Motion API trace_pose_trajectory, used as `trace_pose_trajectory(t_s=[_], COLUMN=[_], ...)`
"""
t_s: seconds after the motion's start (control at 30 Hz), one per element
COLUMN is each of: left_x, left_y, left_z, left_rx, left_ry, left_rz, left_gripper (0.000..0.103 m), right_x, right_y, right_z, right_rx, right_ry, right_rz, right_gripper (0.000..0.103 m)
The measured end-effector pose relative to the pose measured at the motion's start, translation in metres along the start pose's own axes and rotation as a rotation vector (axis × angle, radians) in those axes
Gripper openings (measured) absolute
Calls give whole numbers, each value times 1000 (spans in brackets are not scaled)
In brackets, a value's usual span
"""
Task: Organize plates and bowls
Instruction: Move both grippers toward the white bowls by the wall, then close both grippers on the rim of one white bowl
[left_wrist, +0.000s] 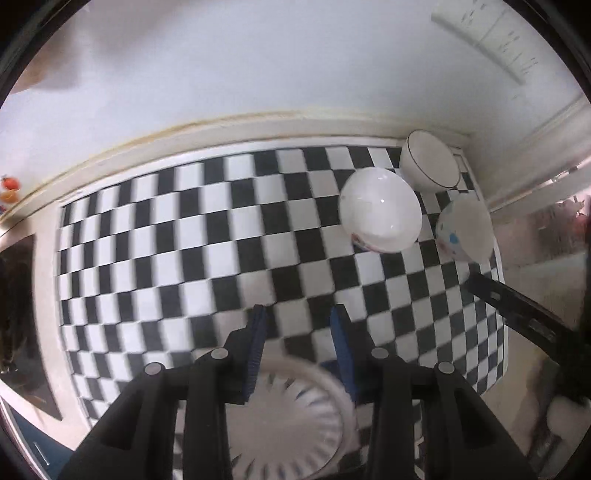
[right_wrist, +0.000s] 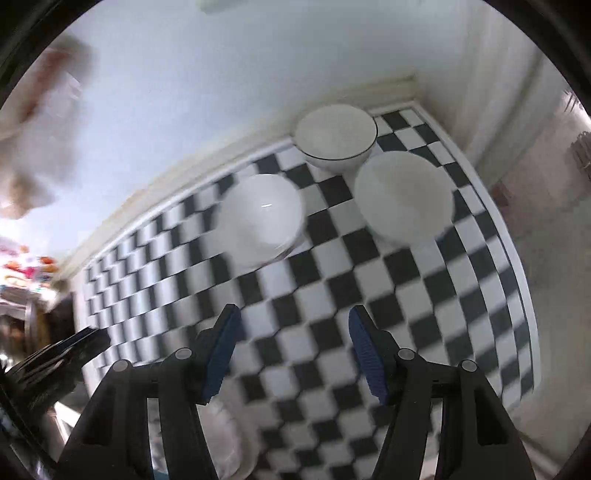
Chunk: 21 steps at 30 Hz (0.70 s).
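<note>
I see no readable writing | left gripper (left_wrist: 299, 314) fingers slightly apart, empty, over ribbed plate (left_wrist: 291, 417) on checkered table (left_wrist: 184, 240) | right gripper (right_wrist: 291, 317) fingers wide, empty | three bowls (right_wrist: 336, 134) clustered in far corner

Ahead of both grippers we see a black-and-white checkered mat (left_wrist: 207, 236), spread flat and filling most of the surface beneath them. Beyond its far edge runs a cream ledge (left_wrist: 155, 144) with a yellowed seam, and a plain white wall (left_wrist: 258, 66) rises from it. Far to the left of the left gripper, at the end of that ledge, we make out small orange and red things (left_wrist: 9, 188), too blurred to name. High to that gripper's right, a white panel (left_wrist: 491, 33) on the wall carries dark marks we cannot read.
</note>
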<state>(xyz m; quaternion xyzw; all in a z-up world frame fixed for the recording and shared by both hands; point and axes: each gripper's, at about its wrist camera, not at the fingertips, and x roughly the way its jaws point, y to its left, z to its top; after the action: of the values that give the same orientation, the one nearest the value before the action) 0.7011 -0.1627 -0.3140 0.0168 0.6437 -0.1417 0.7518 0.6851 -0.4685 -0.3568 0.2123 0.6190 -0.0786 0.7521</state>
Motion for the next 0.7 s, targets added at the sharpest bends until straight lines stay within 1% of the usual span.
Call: trace_pose_trajectory(t_s=[0.07,0.13,0.17,0.27,0.33,0.37,0.4,0.43,0.47,0.57,0.63,0.67,0.7], left_x=[24,45,54,82,97,107,113,122,130,152,158,159,158], left_y=[-9,-13,-15,-16,-17,-18,-20,-22,-25,-32,-35,-37,-39], left_z=[18,34,41,63,75,81,85,90,95,103,103,103,100], left_rx=[-33,-77,-97,-173,-205,-211,-210,-203,-188,-146,-127,-121,-116], left_ry=[22,48,59,93,116,129,141,155,168,191,186,185,177], left_rz=[12,0,-10,-43,-72,-72,-77,-79,-70,-55,-70,-71,-78], left_gripper=[33,33,33,33,33,33,33,33,33,32,27,21,23], right_x=[30,55,68,93,108,115,122,128,135,146,150,150,151], right_y=[-6,-5,-4,2,8,9,11,12,13,15,16,16,17], right_z=[27,47,60,80,90,93,96,99,103,105,107,108,108], right_rx=[-6,-28,-44,-91,-130,-146,-161,-177,-195,-224,-237,-244,-254], right_ry=[53,96,119,166,197,208,214,219,231,243,247,247,250], right_rz=[37,49,55,52,23,6,-14,-30,-40,-58,-61,-55,-49], right_gripper=[55,53,50,44,39,34,29,19,16,11,9,9,8])
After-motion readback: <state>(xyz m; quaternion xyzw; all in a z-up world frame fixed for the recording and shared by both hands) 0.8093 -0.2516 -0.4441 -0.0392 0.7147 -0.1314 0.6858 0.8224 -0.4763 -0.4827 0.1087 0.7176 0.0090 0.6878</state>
